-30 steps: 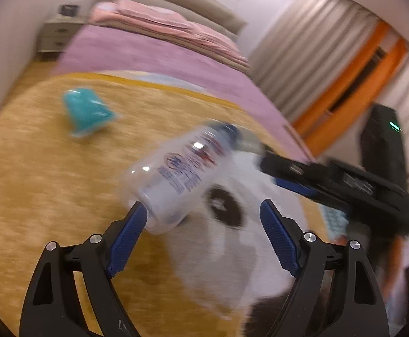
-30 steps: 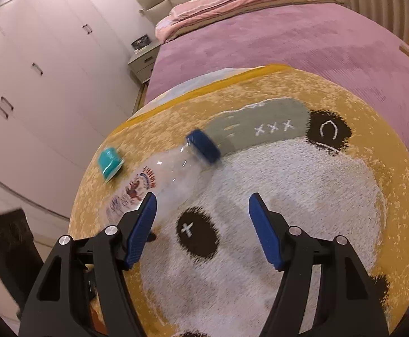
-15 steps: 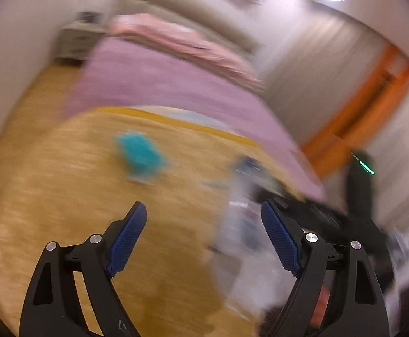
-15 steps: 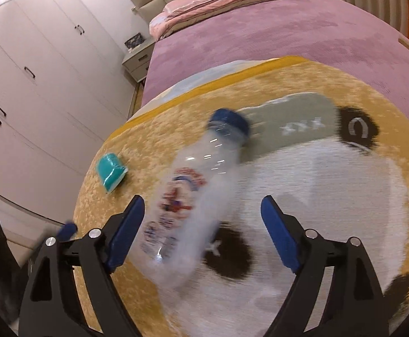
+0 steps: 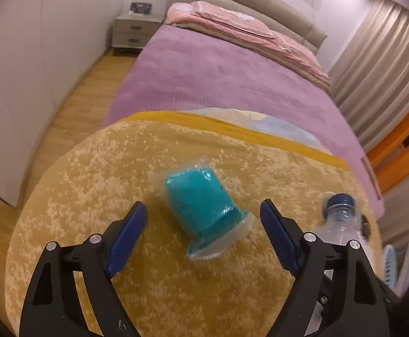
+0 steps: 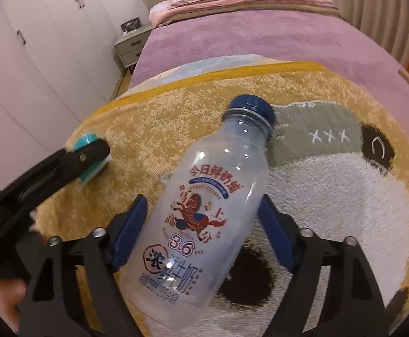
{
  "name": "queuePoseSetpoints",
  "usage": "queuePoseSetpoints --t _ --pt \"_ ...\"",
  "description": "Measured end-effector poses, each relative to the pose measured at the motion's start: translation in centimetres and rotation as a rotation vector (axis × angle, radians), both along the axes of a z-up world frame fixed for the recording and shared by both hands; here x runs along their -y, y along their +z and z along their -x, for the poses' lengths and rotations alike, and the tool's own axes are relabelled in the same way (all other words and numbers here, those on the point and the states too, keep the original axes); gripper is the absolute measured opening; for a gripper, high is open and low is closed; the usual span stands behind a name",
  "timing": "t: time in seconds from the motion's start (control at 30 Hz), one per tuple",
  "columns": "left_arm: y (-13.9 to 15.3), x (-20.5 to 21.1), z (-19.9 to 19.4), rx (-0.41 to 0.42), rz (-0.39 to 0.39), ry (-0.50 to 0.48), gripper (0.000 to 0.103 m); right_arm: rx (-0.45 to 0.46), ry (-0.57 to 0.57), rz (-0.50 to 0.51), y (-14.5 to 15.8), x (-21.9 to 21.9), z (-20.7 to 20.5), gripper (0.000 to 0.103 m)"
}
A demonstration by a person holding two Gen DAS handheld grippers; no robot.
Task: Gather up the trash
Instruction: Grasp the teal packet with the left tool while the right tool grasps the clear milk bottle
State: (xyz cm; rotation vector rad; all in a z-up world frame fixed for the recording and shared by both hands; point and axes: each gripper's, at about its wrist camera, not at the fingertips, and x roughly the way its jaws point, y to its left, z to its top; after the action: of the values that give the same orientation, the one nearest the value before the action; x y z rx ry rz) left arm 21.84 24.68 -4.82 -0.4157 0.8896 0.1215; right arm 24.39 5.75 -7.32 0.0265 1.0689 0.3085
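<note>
A teal packet in clear wrap (image 5: 204,205) lies on the yellow panda rug (image 5: 106,174). My left gripper (image 5: 201,207) hovers over it, open, one blue pad on each side and neither touching. In the right wrist view a clear milk bottle (image 6: 204,210) with a blue cap lies slanted between the pads of my right gripper (image 6: 203,202). Those jaws are closing and the pads stand close against the bottle's sides. The same bottle's neck (image 5: 340,216) shows at the right of the left wrist view. One left finger (image 6: 86,157) covers part of the teal packet (image 6: 88,140).
The rug (image 6: 344,196) lies at the foot of a purple bed (image 5: 218,78) with pink bedding. A nightstand (image 5: 135,29) stands by the headboard, white wardrobe doors (image 6: 36,42) line the left, curtains (image 5: 381,56) hang at the right. A person's hand (image 6: 11,300) holds the left gripper.
My left gripper swung left, away from the bottle, until the teal packet sat between its fingers. The bottle came to lie between the right gripper's jaws, which widened, then began narrowing.
</note>
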Motion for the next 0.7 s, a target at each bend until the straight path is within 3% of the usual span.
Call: queuePoseSetpoints --t 0.1,0.27,0.47,0.7 --pt "0.3 0.8 -0.6 -0.016 -0.088 -0.003 0.072 0.000 0.018 0.001 0.3 0.7 0.3 0.064" --pt "0.8 1.3 -0.3 -0.024 -0.164 -0.016 0.042 -0.005 0.020 -0.012 0.5 3.0 0.6 0.057" --pt "2.1 2.9 1.6 0.051 -0.109 -0.093 0.040 0.009 0.000 -0.045 1.3 5.8 1.1 0.055" --pt "4.2 7.6 3.7 0.152 -0.061 -0.233 0.039 0.065 -0.046 -0.078 3.9 10.1 2.4 0.055"
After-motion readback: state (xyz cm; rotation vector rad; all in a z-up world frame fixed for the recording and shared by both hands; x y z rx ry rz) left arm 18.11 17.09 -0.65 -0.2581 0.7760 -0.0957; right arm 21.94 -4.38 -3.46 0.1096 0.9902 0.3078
